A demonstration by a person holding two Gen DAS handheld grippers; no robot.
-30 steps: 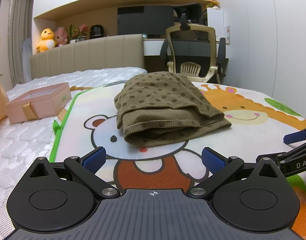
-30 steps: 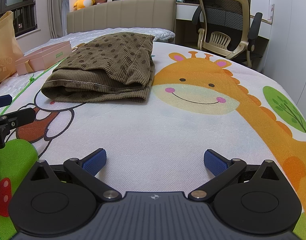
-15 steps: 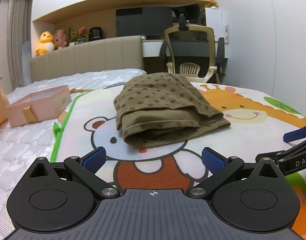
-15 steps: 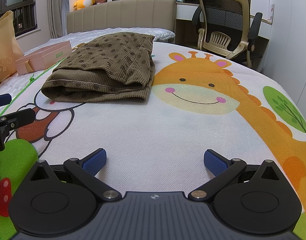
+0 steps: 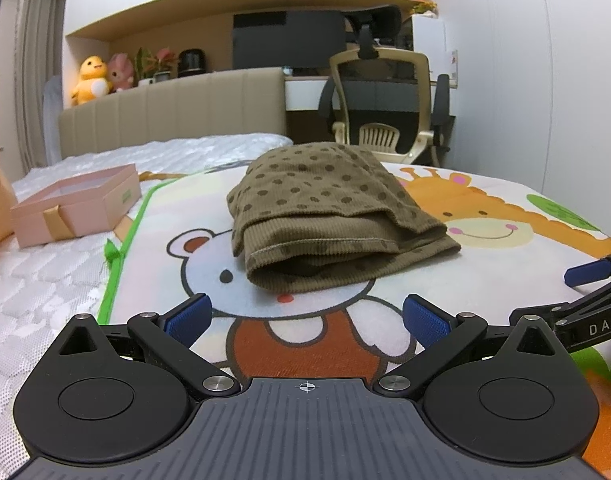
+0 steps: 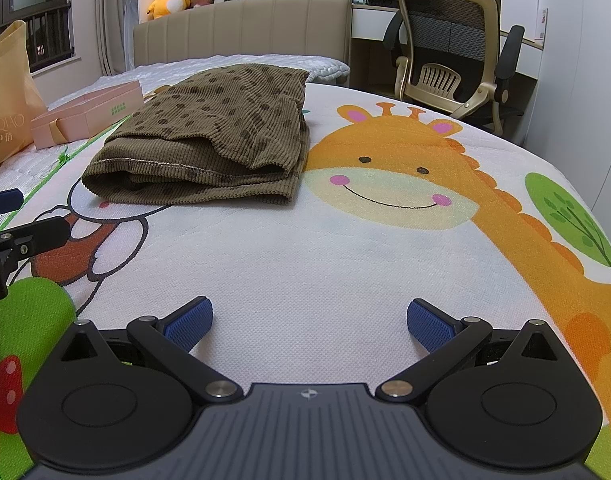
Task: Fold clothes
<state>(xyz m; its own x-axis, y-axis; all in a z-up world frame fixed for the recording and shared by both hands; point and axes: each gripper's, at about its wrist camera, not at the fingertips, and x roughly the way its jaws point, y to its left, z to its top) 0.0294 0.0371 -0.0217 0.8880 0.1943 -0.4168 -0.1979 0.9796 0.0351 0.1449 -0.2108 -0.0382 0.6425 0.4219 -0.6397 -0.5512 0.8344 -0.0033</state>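
**Folded garment sitting on the mat, both jaws empty**

My left gripper (image 5: pixel 307 314) and right gripper (image 6: pixel 309 318) both have jaws spread wide, holding nothing. The olive-brown polka-dot ribbed garment (image 5: pixel 325 216) lies folded on the cartoon animal play mat (image 6: pixel 345 264) on the bed, ahead of both, nearer the left one. A pink gift box (image 5: pixel 77 208) sits far left.

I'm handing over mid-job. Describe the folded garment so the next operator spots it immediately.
Find the cartoon play mat spread on the bed. The garment lies folded on the bear's head, left of the giraffe's face. It is the only olive-brown ribbed cloth with dark dots; the pink box beside it sits off the mat.
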